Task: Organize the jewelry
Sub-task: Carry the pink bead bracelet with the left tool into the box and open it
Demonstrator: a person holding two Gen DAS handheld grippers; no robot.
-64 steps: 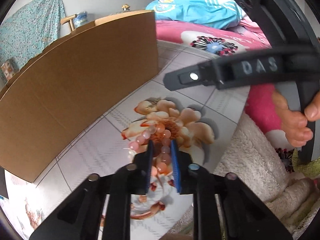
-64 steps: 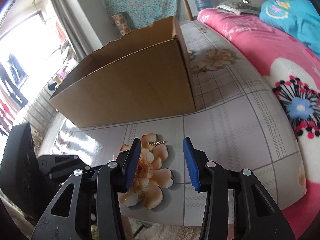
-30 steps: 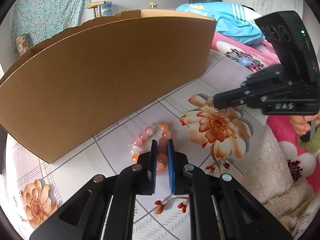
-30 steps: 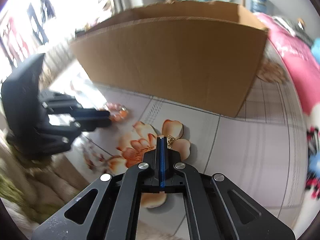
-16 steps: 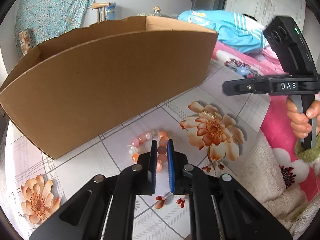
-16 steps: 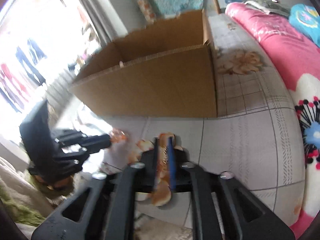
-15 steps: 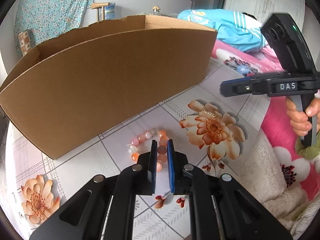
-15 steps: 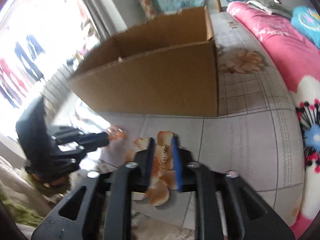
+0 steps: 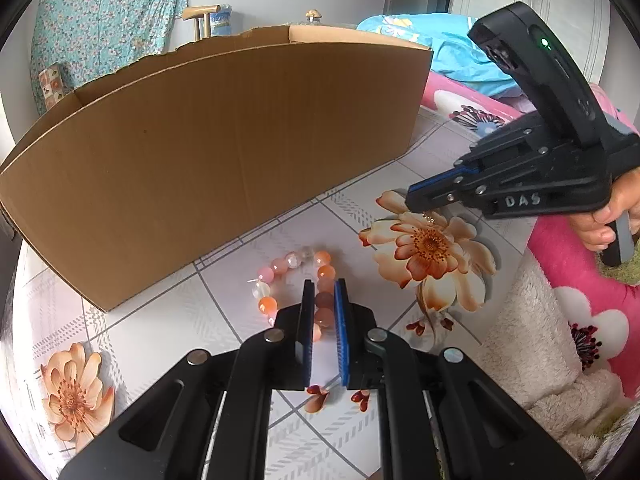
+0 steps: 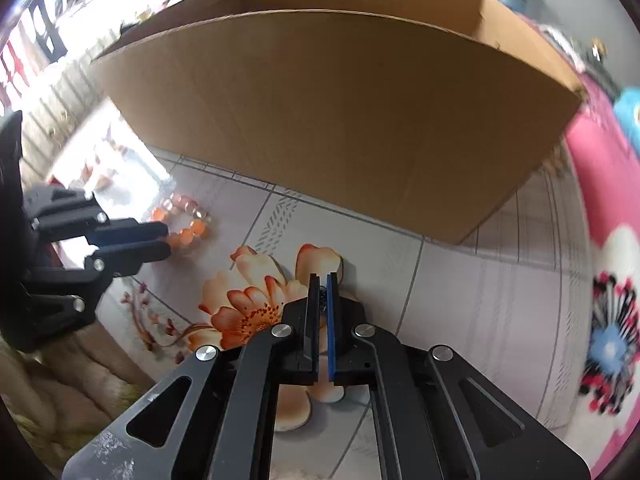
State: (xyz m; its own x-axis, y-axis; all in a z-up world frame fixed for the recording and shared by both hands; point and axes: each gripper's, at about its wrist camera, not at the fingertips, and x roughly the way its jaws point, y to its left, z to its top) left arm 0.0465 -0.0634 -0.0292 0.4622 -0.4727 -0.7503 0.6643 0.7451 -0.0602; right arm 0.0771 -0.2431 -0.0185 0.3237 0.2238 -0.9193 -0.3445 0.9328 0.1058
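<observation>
Cardboard box (image 9: pixel 224 152) waits while left tongs (image 9: pixel 323 312) stay clenched on beads (image 9: pixel 280 268), right tongs (image 10: pixel 323 300) newly clamped on chain (image 9: pixel 427 217), both ready for lifting.

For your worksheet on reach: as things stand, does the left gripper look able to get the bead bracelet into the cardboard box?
Probably yes. The left gripper is closed on the bead bracelet, and the cardboard box stands just behind with its top open. Its tall near wall is the only obstacle, so a lift over the rim is needed.

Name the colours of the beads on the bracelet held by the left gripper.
Orange, pink and clear beads on the bracelet pinched in the left gripper; clearest in the left wrist view.
</observation>
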